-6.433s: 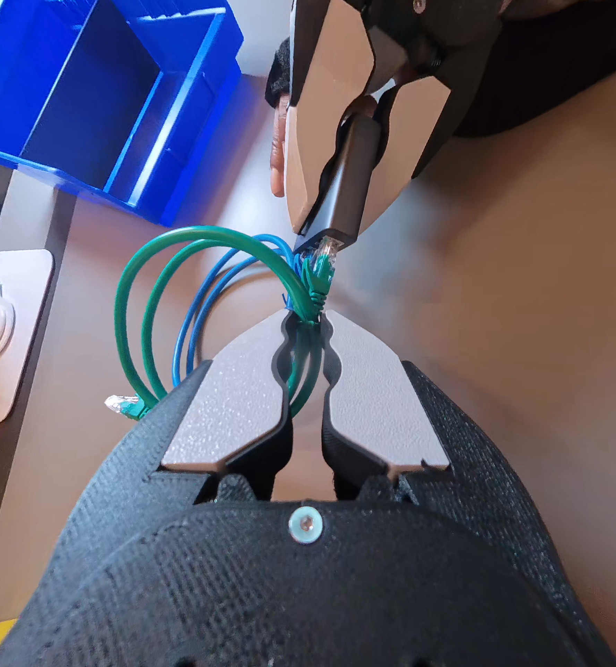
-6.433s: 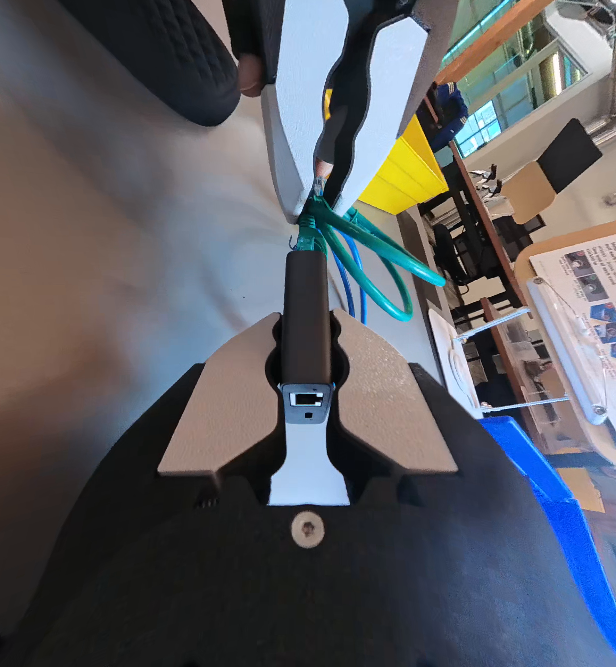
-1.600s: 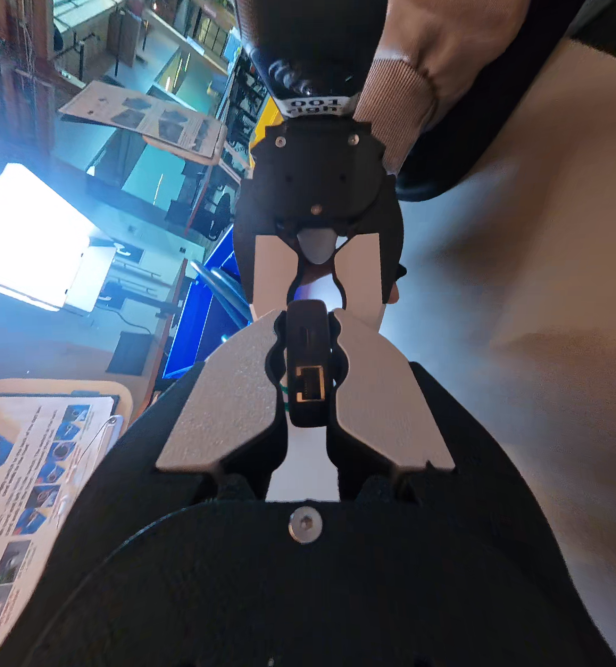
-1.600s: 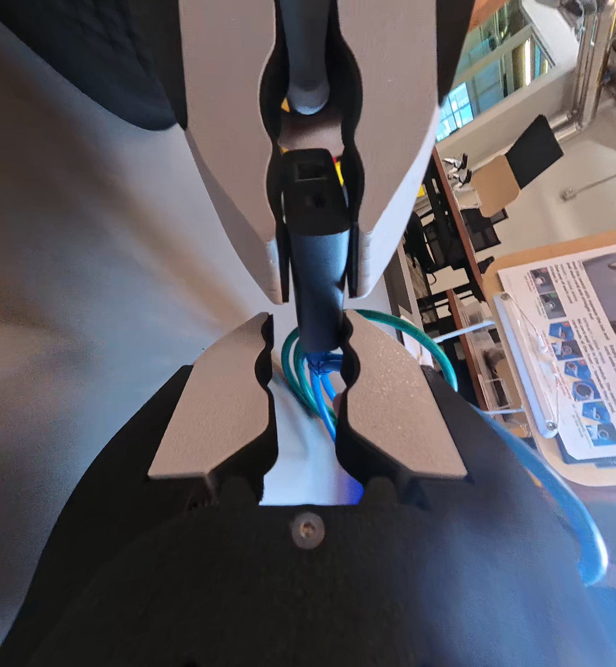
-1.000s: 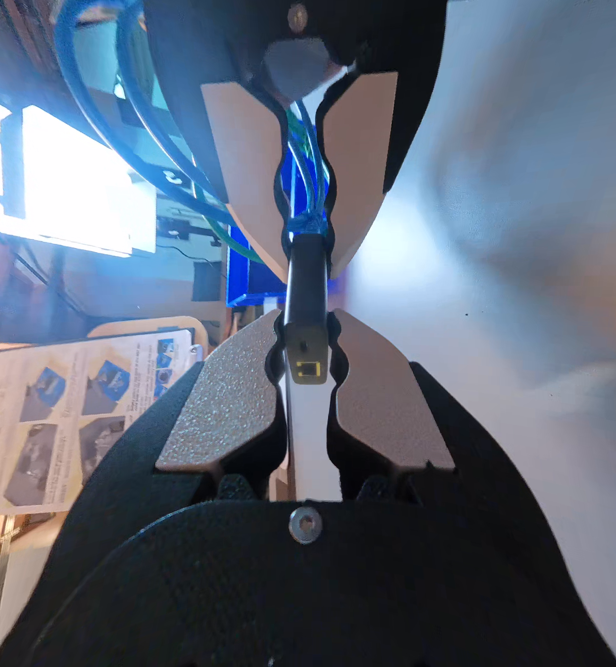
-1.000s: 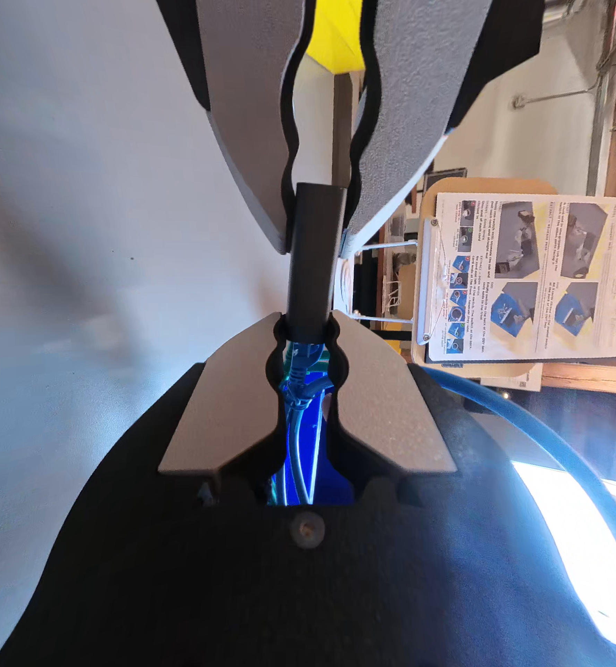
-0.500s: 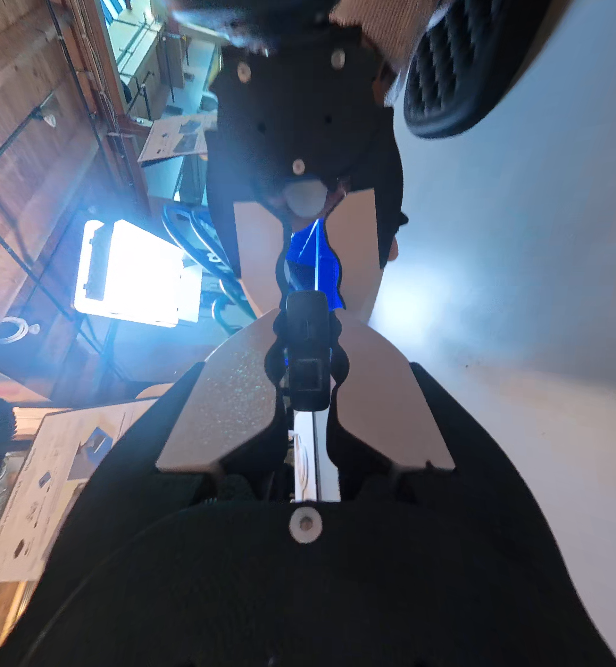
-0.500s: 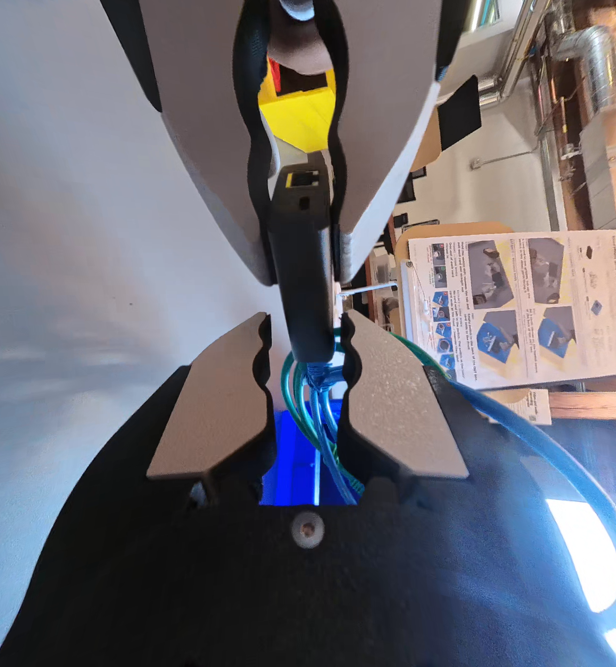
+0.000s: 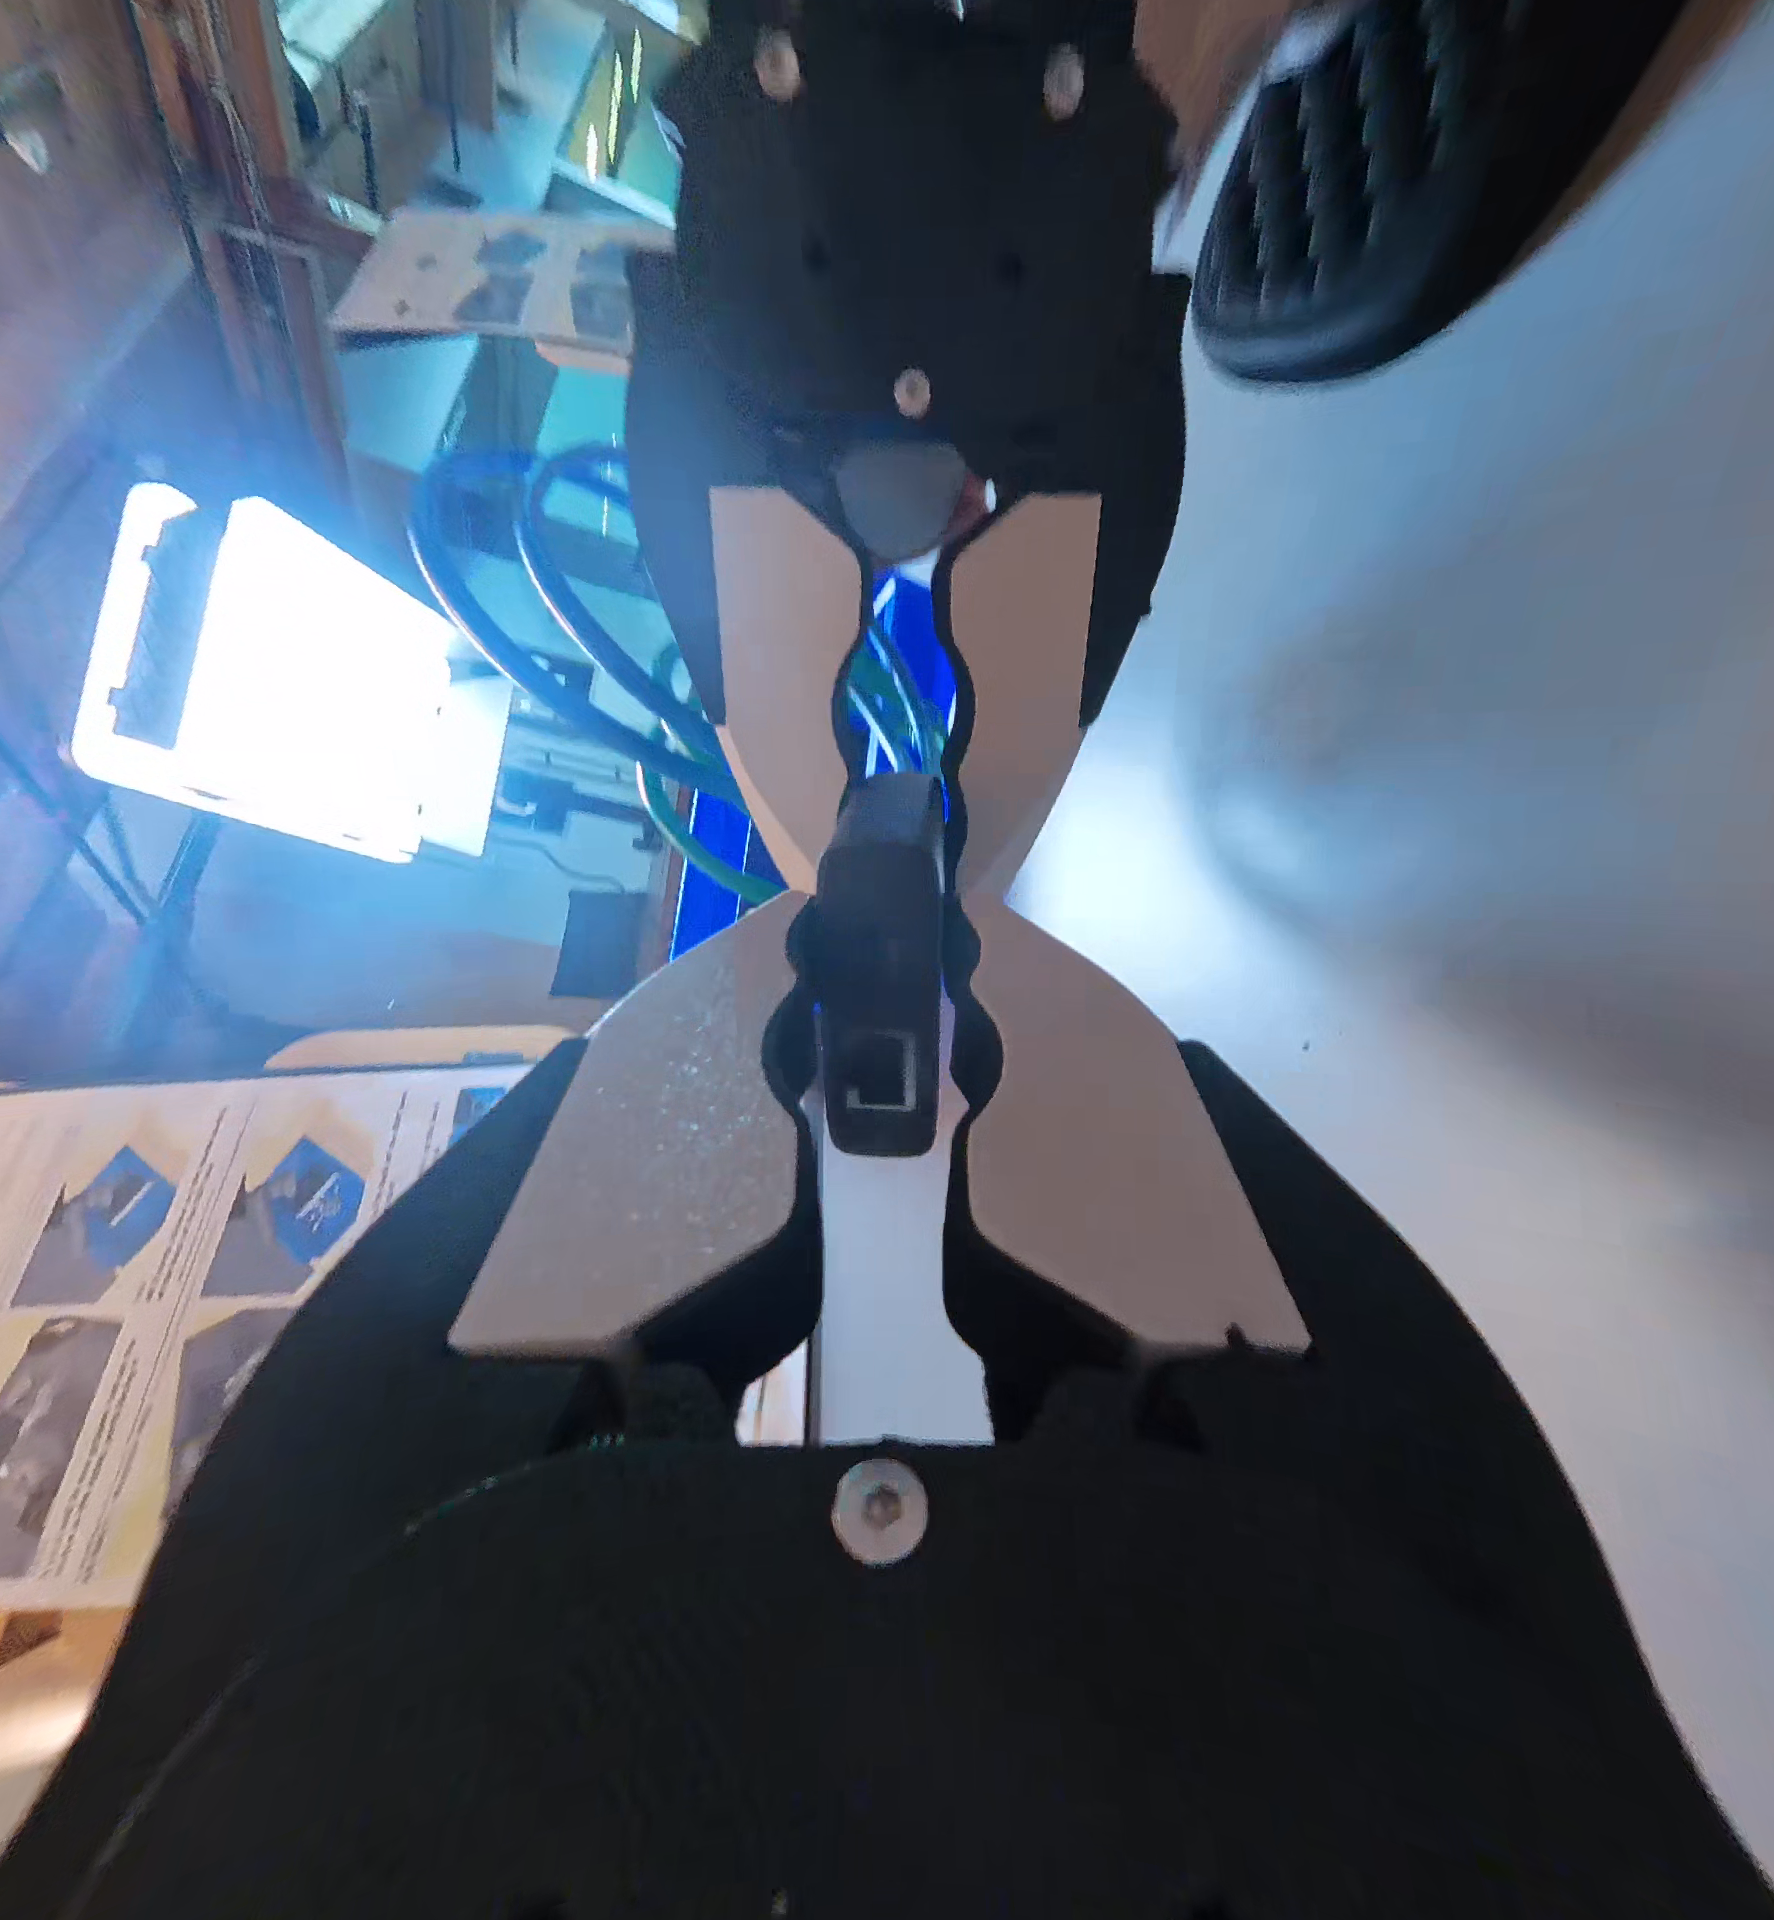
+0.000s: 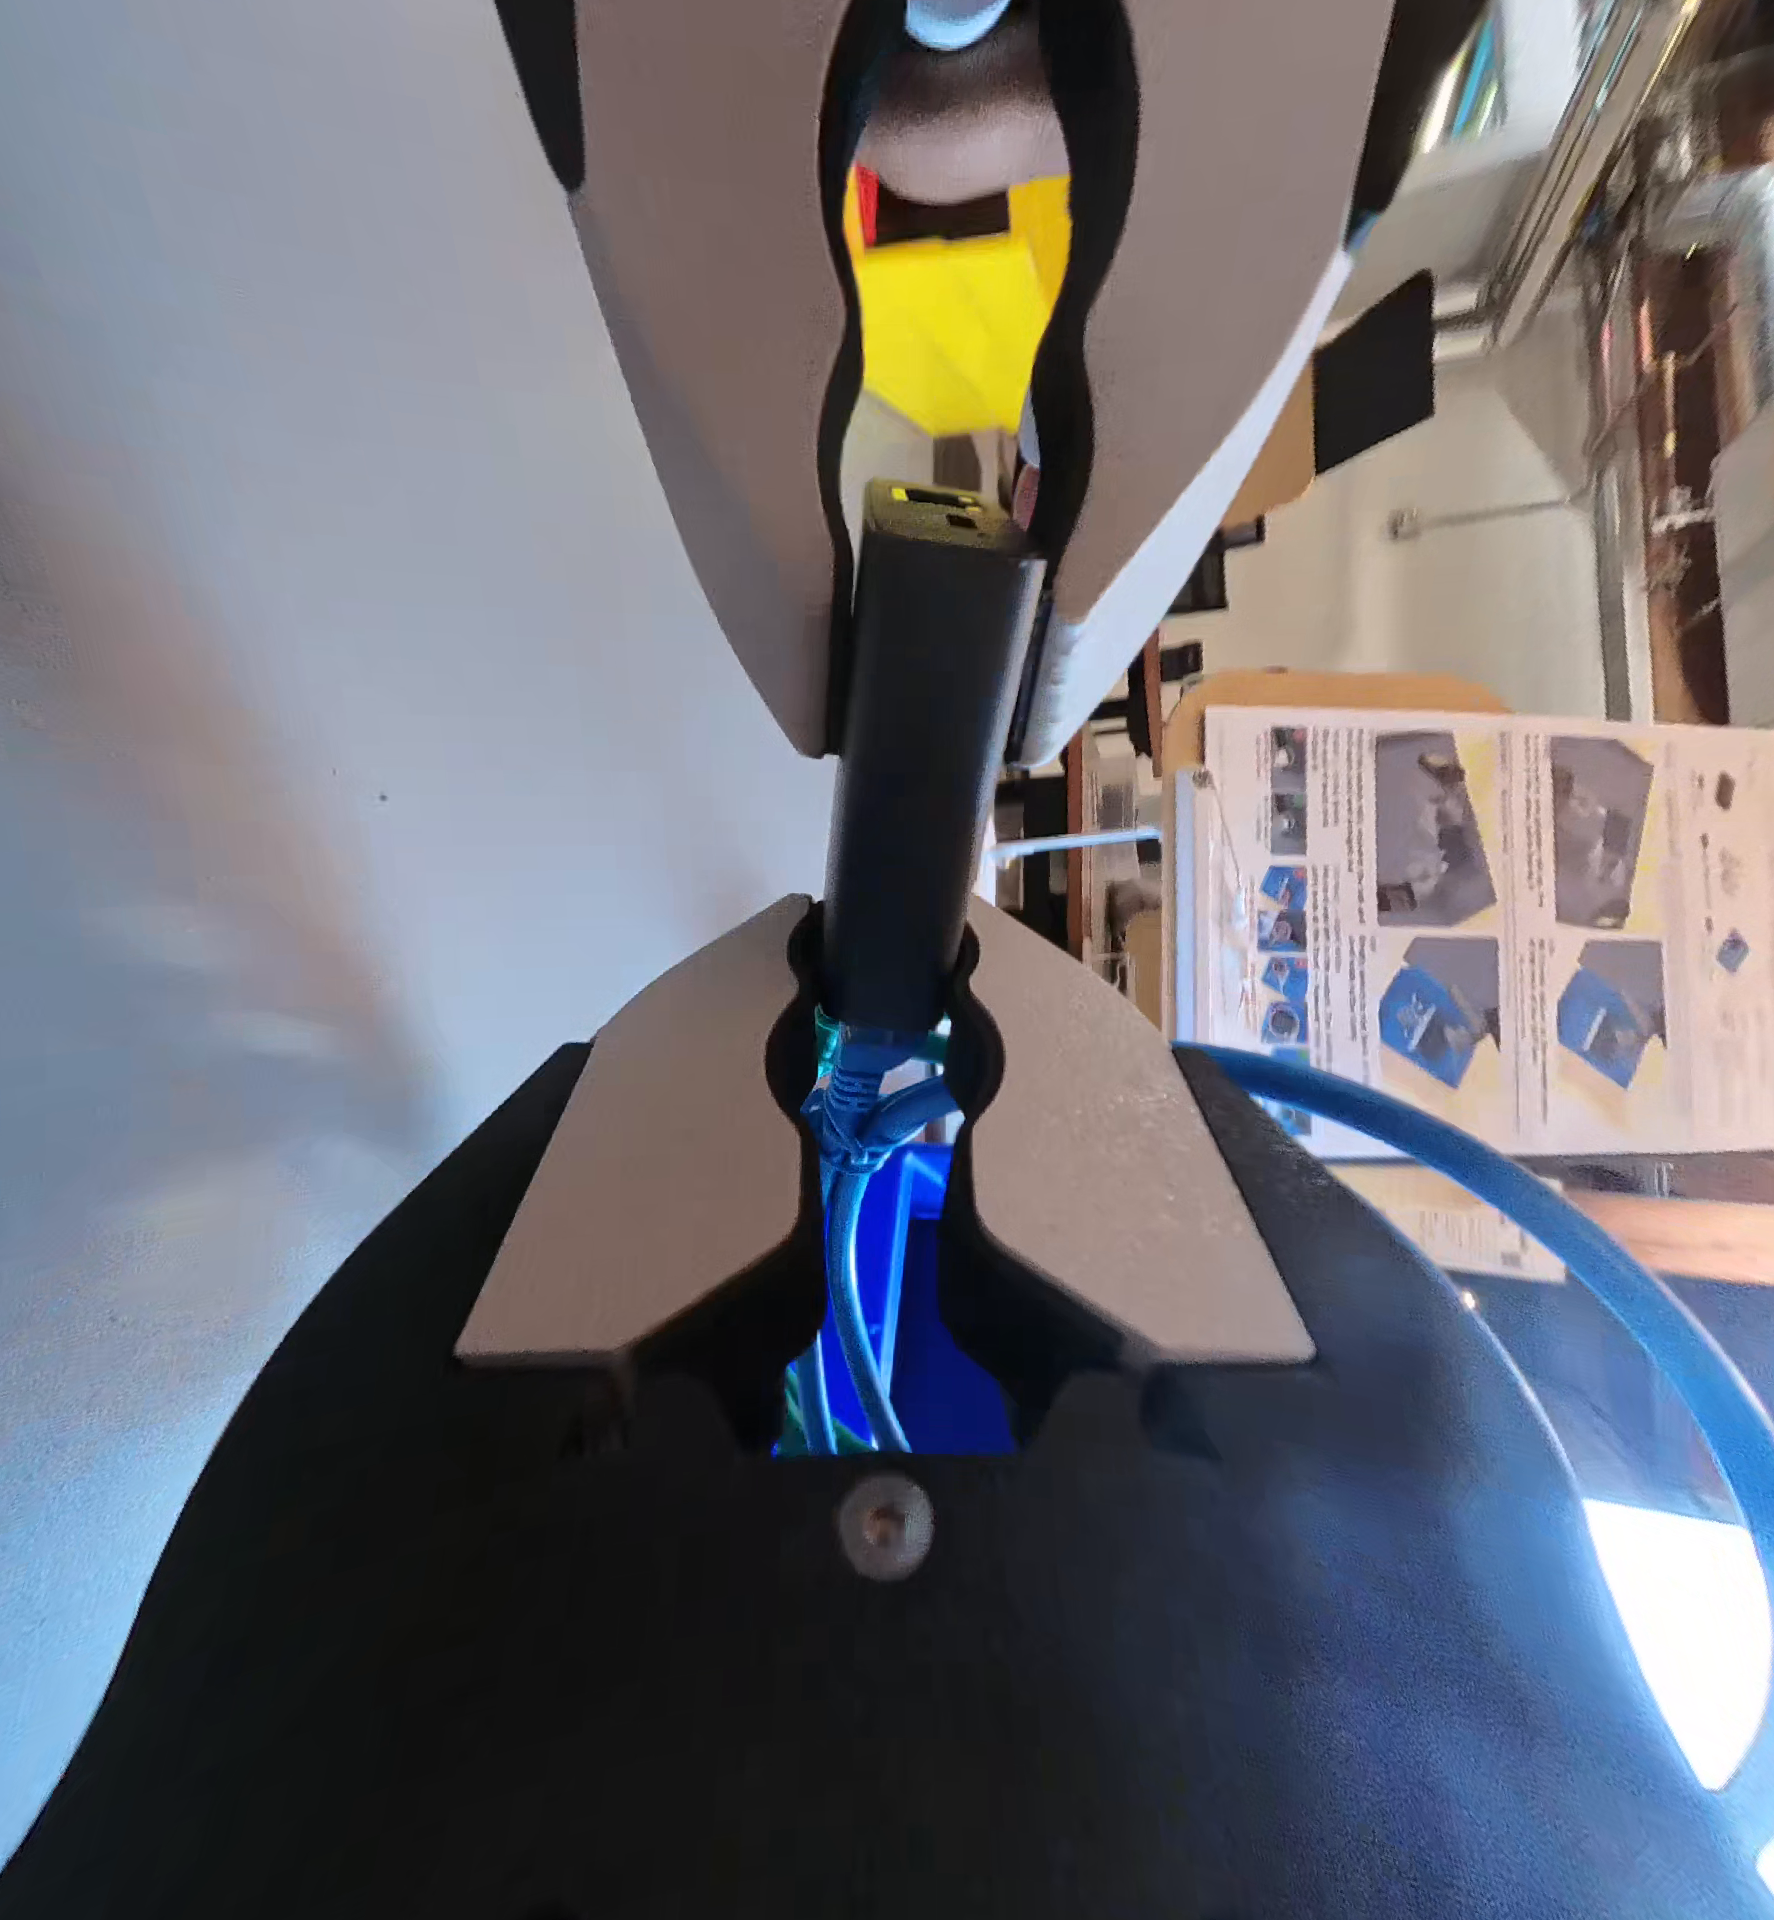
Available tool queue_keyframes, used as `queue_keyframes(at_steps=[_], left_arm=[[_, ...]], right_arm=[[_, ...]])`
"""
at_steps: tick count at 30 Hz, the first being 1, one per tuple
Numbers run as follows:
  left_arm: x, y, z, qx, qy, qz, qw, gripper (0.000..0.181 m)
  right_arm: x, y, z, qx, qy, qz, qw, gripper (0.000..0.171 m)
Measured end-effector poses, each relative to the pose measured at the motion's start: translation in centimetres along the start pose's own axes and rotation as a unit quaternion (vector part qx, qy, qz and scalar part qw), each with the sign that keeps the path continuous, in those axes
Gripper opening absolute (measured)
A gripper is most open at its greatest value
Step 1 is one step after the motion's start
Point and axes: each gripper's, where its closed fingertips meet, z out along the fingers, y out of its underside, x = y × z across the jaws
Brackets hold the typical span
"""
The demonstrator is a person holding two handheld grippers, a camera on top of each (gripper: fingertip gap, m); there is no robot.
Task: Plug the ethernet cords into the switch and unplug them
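Observation:
A slim black switch point(image 9: 878, 997) is held in the air between both grippers, end to end. My left gripper point(image 9: 881, 935) is shut on the end with an empty port facing the left wrist camera. My right gripper point(image 10: 888, 925) is shut on the other end of the switch point(image 10: 904, 810), where blue and green ethernet cords point(image 10: 852, 1091) are plugged in. In each view the other gripper faces me: the right one point(image 9: 893, 831) in the left wrist view, the left one point(image 10: 919, 727) in the right wrist view. A thick blue cord point(image 10: 1589, 1278) loops off to the right.
A white table top point(image 9: 1485, 935) lies beside the grippers. An instruction sheet point(image 10: 1506, 935), a bright light panel point(image 9: 259, 686), a blue bin point(image 10: 924, 1226), a yellow bin point(image 10: 956, 312) and a black mesh chair back point(image 9: 1382, 187) are around. The grippers' ends are close to 4 centimetres from one another.
Half a second ago my right gripper's fingers stood apart from the switch; now they are shut on it. Both views have swung as the switch was turned. The left grip has held.

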Motion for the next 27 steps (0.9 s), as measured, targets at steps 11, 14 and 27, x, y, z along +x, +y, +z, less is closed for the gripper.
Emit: queue_keyframes(at_steps=[11, 14, 27], left_arm=[[-1.3, 1.1, -0.7, 0.0, -0.007, -0.053, 0.999, 0.021], [-2.7, 1.5, -1.7, 0.024, -0.021, -0.108, 0.994, 0.021], [-6.8, -2.3, -5.1, 0.259, -0.025, -0.353, 0.899, 0.021]], right_arm=[[1.6, -1.9, -1.8, 0.044, 0.017, 0.072, 0.996, 0.023], [3.2, -3.6, -4.4, 0.157, 0.02, 0.147, 0.976, 0.027], [-0.5, -3.1, -1.6, 0.253, -0.184, 0.429, 0.847, 0.057]])
